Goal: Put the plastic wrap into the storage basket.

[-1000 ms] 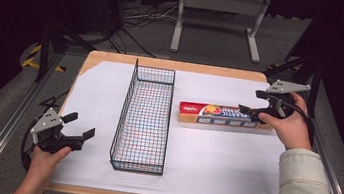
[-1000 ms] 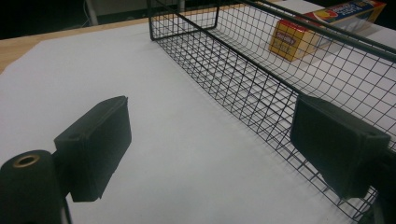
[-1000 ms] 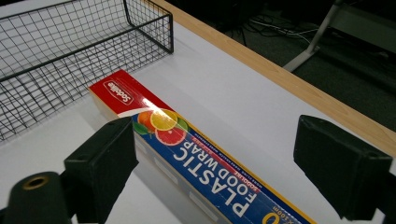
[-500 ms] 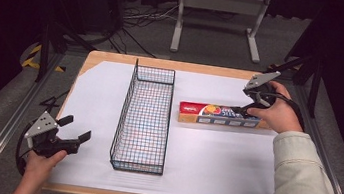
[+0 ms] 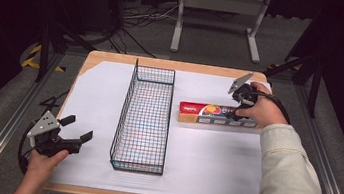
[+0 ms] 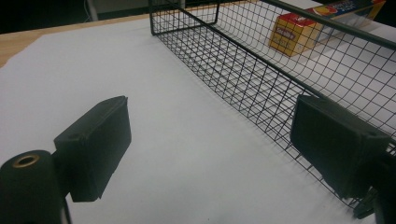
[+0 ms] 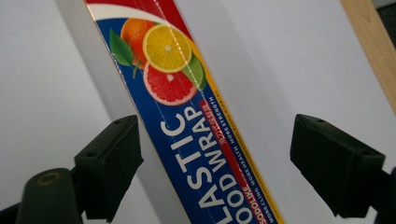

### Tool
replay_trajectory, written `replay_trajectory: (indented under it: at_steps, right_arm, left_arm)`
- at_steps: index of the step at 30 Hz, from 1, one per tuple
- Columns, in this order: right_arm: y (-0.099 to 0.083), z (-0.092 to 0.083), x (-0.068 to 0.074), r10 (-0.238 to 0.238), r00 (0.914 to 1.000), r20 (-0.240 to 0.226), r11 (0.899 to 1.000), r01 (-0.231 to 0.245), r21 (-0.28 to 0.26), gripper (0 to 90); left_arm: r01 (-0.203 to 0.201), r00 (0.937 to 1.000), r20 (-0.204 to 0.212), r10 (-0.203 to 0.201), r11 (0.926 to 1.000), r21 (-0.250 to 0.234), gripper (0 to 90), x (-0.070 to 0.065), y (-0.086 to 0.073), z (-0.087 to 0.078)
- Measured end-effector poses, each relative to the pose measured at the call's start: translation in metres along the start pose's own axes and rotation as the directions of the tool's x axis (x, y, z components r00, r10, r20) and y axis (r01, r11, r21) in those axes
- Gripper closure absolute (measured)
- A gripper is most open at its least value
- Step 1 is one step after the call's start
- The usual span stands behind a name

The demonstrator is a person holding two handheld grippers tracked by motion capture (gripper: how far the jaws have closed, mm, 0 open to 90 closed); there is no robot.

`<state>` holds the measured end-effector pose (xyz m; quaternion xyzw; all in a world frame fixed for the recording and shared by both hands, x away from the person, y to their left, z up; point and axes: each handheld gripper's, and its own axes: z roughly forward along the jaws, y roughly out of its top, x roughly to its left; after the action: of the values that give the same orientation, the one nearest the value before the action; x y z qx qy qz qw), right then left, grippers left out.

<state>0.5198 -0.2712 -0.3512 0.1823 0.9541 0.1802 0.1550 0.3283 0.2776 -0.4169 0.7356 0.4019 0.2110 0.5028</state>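
A long plastic-wrap box [image 5: 205, 114] with citrus fruit printed on it lies flat on the white paper, right of the black wire basket [image 5: 124, 116]. My right gripper [image 5: 233, 109] hangs over the box's right half, tilted downward. In the right gripper view it [image 7: 215, 163] is open, its jaws straddling the box [image 7: 187, 107] without touching it. My left gripper [image 5: 77, 129] is open near the table's front left corner, apart from the basket. In the left gripper view it [image 6: 210, 140] holds nothing, with the basket's mesh wall [image 6: 261, 79] by its right jaw and the box's end [image 6: 294, 32] beyond.
White paper [image 5: 100, 92] covers most of the wooden table [image 5: 114, 58]. The basket has nothing in it. A metal stand [image 5: 218, 17] and cables lie on the floor beyond the far edge. Rails run along both sides of the table.
My right gripper has moved left and tipped down over the box, so its jaws now straddle it. The left gripper has barely shifted.
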Motion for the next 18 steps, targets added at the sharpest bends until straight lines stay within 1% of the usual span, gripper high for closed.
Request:
replay_trajectory:
  at_steps: [1, 2, 3, 4, 5, 6, 7, 8, 10, 11, 12, 13, 15, 18]
  right_arm:
    - [0.0, 0.003, 0.001, -0.003, 1.0, -0.004, 1.0, 0.003, 0.017, 16.0]
    - [0.001, 0.007, 0.002, -0.019, 0.9997, -0.017, 0.999, 0.019, 0.047, 16.1]
    - [0.0, 0.009, 0.002, -0.016, 0.9996, -0.022, 0.998, 0.017, 0.068, 16.7]
    - [0.0, 0.011, 0.002, -0.024, 0.9992, -0.031, 0.996, 0.026, 0.083, 17.1]
    - [0.0, 0.013, 0.001, -0.018, 0.9992, -0.036, 0.995, 0.022, 0.094, 16.6]
    - [0.0, 0.015, 0.0, -0.036, 0.9989, -0.031, 0.994, 0.039, 0.099, 16.0]
    - [0.0, 0.015, 0.0, -0.036, 0.9989, -0.031, 0.994, 0.039, 0.099, 16.0]
    - [0.0, 0.017, -0.001, -0.034, 0.999, -0.028, 0.993, 0.037, 0.111, 15.4]
    - [0.001, 0.02, -0.003, -0.049, 0.9981, -0.039, 0.99, 0.053, 0.13, 15.0]
    - [0.001, 0.022, -0.003, -0.054, 0.9977, -0.041, 0.988, 0.06, 0.144, 15.0]
    - [0.001, 0.025, -0.005, -0.07, 0.9962, -0.053, 0.986, 0.077, 0.15, 15.8]
    - [0.002, 0.027, -0.005, -0.073, 0.9951, -0.067, 0.983, 0.084, 0.165, 18.9]
    - [0.003, 0.031, -0.005, -0.084, 0.9933, -0.08, 0.977, 0.098, 0.192, 19.2]
    - [0.003, 0.04, -0.007, -0.108, 0.9895, -0.096, 0.964, 0.128, 0.235, 19.5]
  left_arm:
    - [0.0, 1.0, 0.001, 0.0, 1.0, 0.0, 13.3, 0.0, 0.0, 0.0]
    - [0.0, 1.0, 0.001, 0.0, 1.0, 0.0, 13.3, 0.0, 0.0, 0.0]
    - [-0.001, 1.0, 0.002, 0.001, 1.0, 0.0, 13.3, 0.0, 0.0, 0.0]
    - [0.0, 1.0, 0.001, 0.0, 1.0, -0.001, 13.3, 0.0, 0.0, 0.0]
    - [0.001, 1.0, 0.001, -0.001, 1.0, -0.002, 13.2, 0.0, 0.0, 0.0]
    - [0.0, 1.0, 0.001, 0.0, 1.0, -0.002, 13.3, 0.0, 0.0, 0.0]
    - [0.0, 1.0, 0.001, 0.0, 1.0, -0.002, 13.3, 0.0, 0.0, 0.0]
    - [-0.002, 1.0, 0.0, 0.002, 1.0, -0.002, 13.3, 0.0, 0.0, 0.001]
    - [-0.004, 1.0, 0.0, 0.004, 1.0, -0.001, 13.3, 0.0, 0.0, 0.002]
    - [-0.004, 1.0, 0.0, 0.004, 1.0, 0.0, 13.3, -0.001, 0.0, 0.002]
    - [-0.005, 1.0, 0.0, 0.005, 1.0, 0.003, 13.3, -0.001, 0.0, 0.003]
    - [-0.008, 1.0, -0.002, 0.008, 0.9999, 0.009, 13.3, -0.001, 0.0, 0.003]
    - [-0.014, 0.9999, -0.005, 0.014, 0.9998, 0.013, 13.3, -0.001, -0.001, 0.003]
    - [-0.018, 0.9998, -0.006, 0.018, 0.9997, 0.018, 13.3, -0.002, -0.001, 0.003]
